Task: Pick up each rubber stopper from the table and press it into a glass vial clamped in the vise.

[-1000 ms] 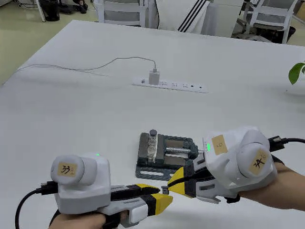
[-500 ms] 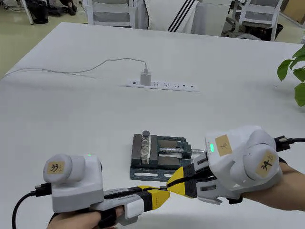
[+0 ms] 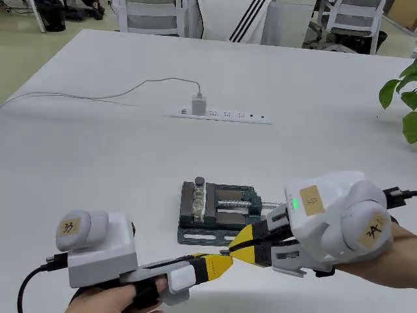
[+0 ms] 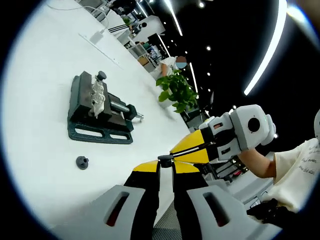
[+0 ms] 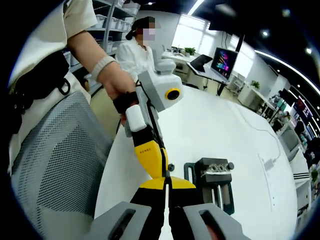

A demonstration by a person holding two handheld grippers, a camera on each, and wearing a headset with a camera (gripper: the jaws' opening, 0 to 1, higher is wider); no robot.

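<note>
We have lowered the left gripper (image 4: pixel 165 161) slightly, jaws together, tip meeting the closed right gripper (image 5: pixel 167 180), leaving the loose stopper (image 4: pixel 82 162) by the vise (image 4: pixel 77 102) unpicked

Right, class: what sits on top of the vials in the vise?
A dark rubber stopper caps the far vial in the vise. The other glass vials look uncapped; the jaws cover their lower parts.

This looks like an open office or lab. A big white table (image 3: pixel 78 150) carries a power strip (image 3: pixel 221 117), with office chairs (image 3: pixel 153 16) and a potted plant (image 3: pixel 404 98) around it. Nearby are shelves of bins (image 5: pixel 117 22), a lit monitor (image 5: pixel 226 60) and long ceiling strip lights (image 4: pixel 272 50).
</note>
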